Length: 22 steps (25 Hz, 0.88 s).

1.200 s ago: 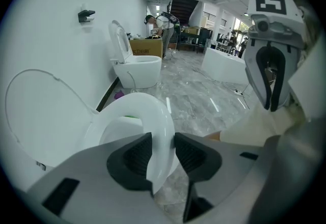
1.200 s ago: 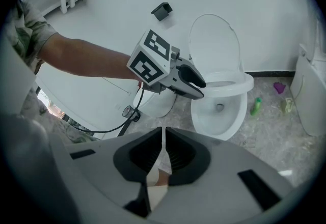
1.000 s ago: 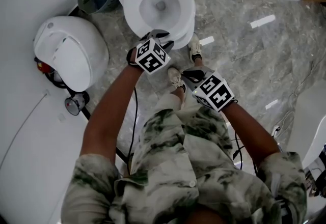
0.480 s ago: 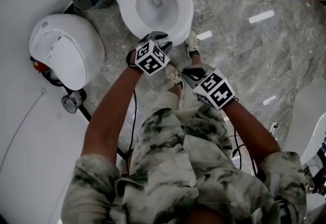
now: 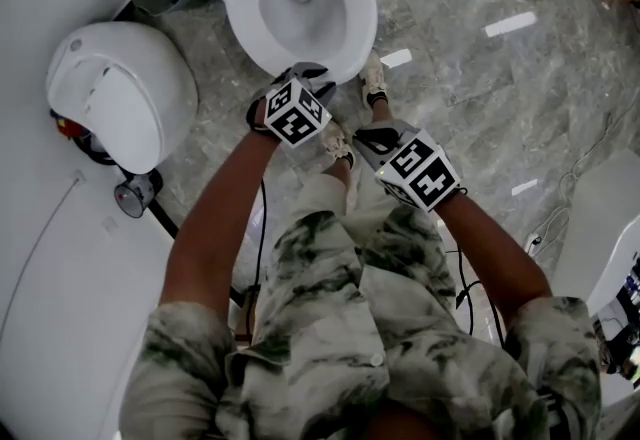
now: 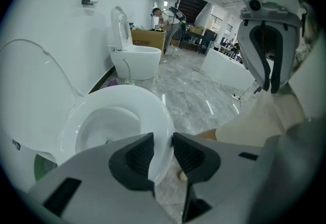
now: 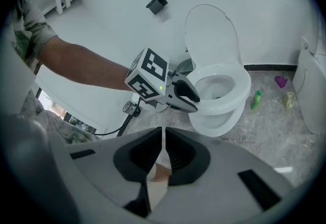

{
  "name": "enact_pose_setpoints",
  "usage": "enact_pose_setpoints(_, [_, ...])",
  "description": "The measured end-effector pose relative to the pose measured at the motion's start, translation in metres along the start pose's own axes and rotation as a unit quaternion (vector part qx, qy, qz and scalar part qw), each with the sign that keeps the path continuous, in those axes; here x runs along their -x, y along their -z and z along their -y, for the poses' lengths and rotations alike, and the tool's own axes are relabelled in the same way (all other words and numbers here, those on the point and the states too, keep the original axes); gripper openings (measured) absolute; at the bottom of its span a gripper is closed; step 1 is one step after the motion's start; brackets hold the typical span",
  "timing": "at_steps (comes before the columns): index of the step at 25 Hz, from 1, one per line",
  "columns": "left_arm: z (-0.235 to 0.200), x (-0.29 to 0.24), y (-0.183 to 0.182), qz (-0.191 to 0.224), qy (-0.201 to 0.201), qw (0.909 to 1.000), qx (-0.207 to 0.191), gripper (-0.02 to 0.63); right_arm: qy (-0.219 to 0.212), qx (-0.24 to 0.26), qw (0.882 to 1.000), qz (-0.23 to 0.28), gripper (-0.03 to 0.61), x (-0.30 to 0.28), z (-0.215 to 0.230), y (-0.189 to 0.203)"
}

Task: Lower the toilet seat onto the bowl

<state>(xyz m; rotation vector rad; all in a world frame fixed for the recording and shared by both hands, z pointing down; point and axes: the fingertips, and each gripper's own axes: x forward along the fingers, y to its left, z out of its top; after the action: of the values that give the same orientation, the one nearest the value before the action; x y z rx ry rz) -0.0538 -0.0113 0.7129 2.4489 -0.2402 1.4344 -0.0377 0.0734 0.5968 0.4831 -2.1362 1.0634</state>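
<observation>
- The left gripper (image 5: 316, 74) has been lowered toward the near rim of the white ceramic toilet bowl (image 5: 348, 40), its jaws just narrowed, apart, nothing gripped.
- The right gripper (image 7: 163, 142) is held closed, empty.
- The white oval toilet seat (image 7: 210, 39) is raised upright at the far side.

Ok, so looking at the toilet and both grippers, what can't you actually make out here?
Raised seat and lid: they overlap in the right gripper view and can't be told apart. The head view's top edge crops them.
Left gripper: its fingers have just been closing with the bowl rim in the gap. Touch is unreadable in the left gripper view and too small in the head view.
Green bottle: label too small.
</observation>
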Motion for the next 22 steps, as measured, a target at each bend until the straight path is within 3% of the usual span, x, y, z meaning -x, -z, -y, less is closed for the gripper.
enact_pose_setpoints(22, [0.008, -0.059, 0.033, -0.005, 0.028, 0.9983, 0.051, 0.123, 0.001, -0.021, 0.999, -0.025, 0.043, -0.023, 0.033, 0.01])
